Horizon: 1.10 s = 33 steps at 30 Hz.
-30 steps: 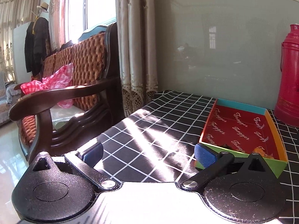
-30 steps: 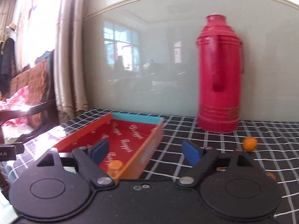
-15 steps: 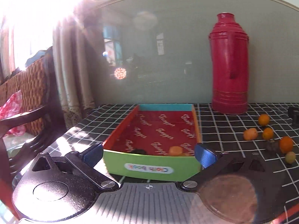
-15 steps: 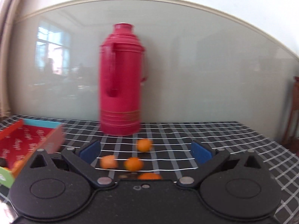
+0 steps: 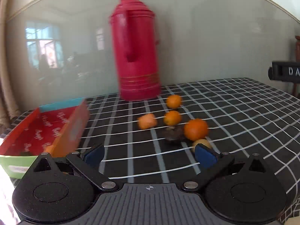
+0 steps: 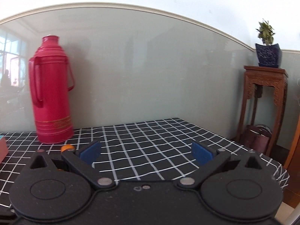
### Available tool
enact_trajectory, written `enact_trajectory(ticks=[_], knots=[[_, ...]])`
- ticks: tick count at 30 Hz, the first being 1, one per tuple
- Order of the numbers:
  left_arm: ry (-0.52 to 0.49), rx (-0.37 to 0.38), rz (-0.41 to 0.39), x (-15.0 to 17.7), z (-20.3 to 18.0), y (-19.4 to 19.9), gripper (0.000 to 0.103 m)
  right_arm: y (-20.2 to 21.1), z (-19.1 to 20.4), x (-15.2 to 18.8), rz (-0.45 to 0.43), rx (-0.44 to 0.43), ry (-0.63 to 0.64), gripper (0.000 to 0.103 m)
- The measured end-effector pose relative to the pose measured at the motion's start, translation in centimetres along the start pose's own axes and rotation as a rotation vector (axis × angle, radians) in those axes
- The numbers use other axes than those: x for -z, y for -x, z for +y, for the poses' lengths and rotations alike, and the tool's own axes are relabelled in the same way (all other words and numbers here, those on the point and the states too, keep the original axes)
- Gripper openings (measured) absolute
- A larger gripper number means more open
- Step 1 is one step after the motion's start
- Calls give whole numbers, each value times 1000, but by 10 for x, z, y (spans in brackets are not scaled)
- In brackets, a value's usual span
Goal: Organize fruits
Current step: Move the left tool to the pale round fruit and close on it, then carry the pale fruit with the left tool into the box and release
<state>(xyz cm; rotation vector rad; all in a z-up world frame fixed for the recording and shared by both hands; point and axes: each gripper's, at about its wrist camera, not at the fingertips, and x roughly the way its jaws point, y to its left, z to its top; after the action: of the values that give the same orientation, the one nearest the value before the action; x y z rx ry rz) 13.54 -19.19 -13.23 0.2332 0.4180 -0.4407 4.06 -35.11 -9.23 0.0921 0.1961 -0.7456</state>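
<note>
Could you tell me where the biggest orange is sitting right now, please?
In the left wrist view, the biggest orange sits right of centre on the checked cloth, beside a dark fruit and just behind a small yellow fruit.

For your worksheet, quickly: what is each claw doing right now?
Left claw: open, holding nothing.
Right claw: open, holding nothing.
</note>
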Motion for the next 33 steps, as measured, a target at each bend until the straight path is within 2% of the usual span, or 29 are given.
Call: enact_trajectory(ticks=[2, 4, 11, 13, 15, 19, 20, 26, 30, 33], knots=[[-28, 16, 4, -2, -19, -6, 94, -1, -13, -1, 8, 12, -25, 97], [-34, 35, 25, -3, -32, -15, 91, -2, -23, -1, 11, 14, -51, 97], [5, 44, 94, -6, -48, -40, 73, -2, -35, -1, 11, 5, -54, 97], [12, 47, 109, -5, -51, -46, 65, -2, -36, -2, 9, 7, -44, 97], [20, 53, 106, -4, -53, -47, 52, -2, -36, -1, 7, 10, -40, 97], [11, 63, 97, -3, -60, -45, 39, -3, -38, 0, 14, 14, -45, 97], [12, 69, 97, -3, -61, -44, 27, -3, -39, 0, 17, 14, -47, 97], [11, 62, 93, -2, -56, -41, 27, -3, -37, -1, 22, 0, -61, 97], [-9, -6, 31, -4, -50, -33, 27, -1, -31, -2, 19, -13, -57, 97], [-17, -92, -24, -8, -34, -24, 27, 0, -25, -3, 22, -29, -60, 97]])
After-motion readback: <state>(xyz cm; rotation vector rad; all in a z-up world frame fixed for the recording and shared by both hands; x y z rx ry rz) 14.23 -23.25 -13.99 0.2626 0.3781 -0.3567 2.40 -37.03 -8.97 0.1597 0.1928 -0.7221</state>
